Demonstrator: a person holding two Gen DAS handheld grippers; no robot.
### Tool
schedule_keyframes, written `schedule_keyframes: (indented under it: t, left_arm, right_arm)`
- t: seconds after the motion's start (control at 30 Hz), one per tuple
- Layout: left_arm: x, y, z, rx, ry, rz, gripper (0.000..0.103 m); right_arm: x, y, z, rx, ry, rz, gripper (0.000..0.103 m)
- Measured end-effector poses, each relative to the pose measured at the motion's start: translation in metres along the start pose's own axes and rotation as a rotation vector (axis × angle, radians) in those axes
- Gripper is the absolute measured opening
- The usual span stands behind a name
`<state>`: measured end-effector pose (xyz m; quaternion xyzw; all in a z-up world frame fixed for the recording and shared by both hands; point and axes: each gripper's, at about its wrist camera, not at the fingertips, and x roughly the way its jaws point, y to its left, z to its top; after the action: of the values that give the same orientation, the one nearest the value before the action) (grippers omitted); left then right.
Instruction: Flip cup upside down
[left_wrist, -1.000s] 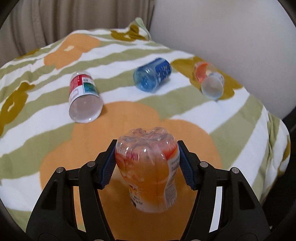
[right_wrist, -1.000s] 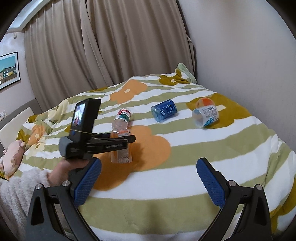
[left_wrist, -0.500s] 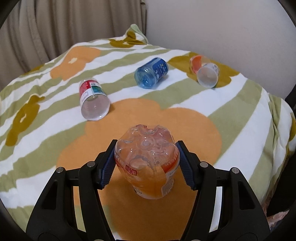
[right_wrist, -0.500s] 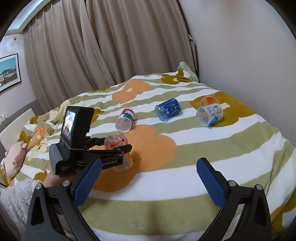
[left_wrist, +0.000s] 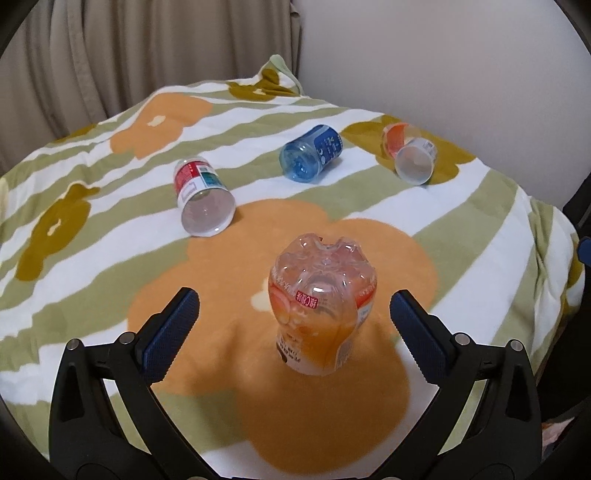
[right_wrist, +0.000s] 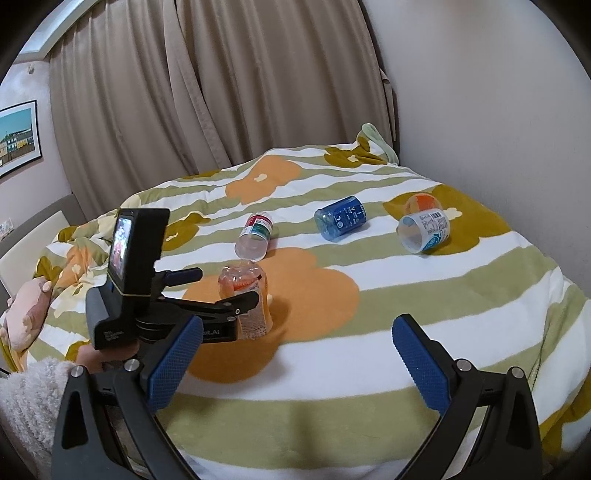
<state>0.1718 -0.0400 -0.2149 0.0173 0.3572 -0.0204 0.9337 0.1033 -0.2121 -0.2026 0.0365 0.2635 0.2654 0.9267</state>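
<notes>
An orange-labelled clear plastic cup (left_wrist: 323, 308) stands upside down on the orange flower of the blanket (left_wrist: 480, 229); it also shows in the right wrist view (right_wrist: 248, 297). My left gripper (left_wrist: 295, 328) is open, its blue pads either side of the cup and apart from it. It shows from the side in the right wrist view (right_wrist: 218, 291). My right gripper (right_wrist: 297, 363) is open and empty, low over the near blanket.
A red-labelled cup (left_wrist: 201, 197), a blue cup (left_wrist: 312, 153) and an orange-and-white cup (left_wrist: 410, 153) lie on their sides farther back. Curtains (right_wrist: 207, 92) and a wall (right_wrist: 480, 92) stand behind the bed. A pink plush (right_wrist: 26, 314) lies at left.
My left gripper has set the orange cup upside down on the blanket, opened and let go of it. The right gripper has barely moved.
</notes>
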Motion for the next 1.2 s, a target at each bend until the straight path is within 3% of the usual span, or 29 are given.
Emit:
schedule_keyframes:
  t: [0.23, 0.47, 0.63, 0.73, 0.87, 1.2]
  left_arm:
    - [-0.060, 0.014, 0.009, -0.020, -0.058, -0.024, 0.103]
    - [-0.184, 0.015, 0.037, 0.016, -0.328, 0.002, 0.103]
    - [-0.240, 0.013, 0.034, 0.013, -0.427, 0.002, 0.103]
    - [-0.257, 0.014, 0.027, 0.003, -0.467, 0.001, 0.103]
    - [-0.264, 0.020, 0.018, -0.023, -0.495, -0.016, 0.103]
    - [-0.267, 0.020, 0.011, -0.025, -0.504, -0.021, 0.103]
  right_arm:
    - [-0.033, 0.020, 0.018, 0.015, -0.080, -0.055, 0.103]
    - [-0.100, 0.054, 0.053, 0.015, -0.319, -0.195, 0.102]
    - [-0.116, 0.071, 0.065, -0.024, -0.296, -0.292, 0.102]
    - [-0.128, 0.076, 0.062, -0.008, -0.332, -0.328, 0.102]
    - [-0.135, 0.083, 0.056, -0.043, -0.344, -0.439, 0.102]
    - [-0.144, 0.075, 0.047, 0.004, -0.340, -0.478, 0.102]
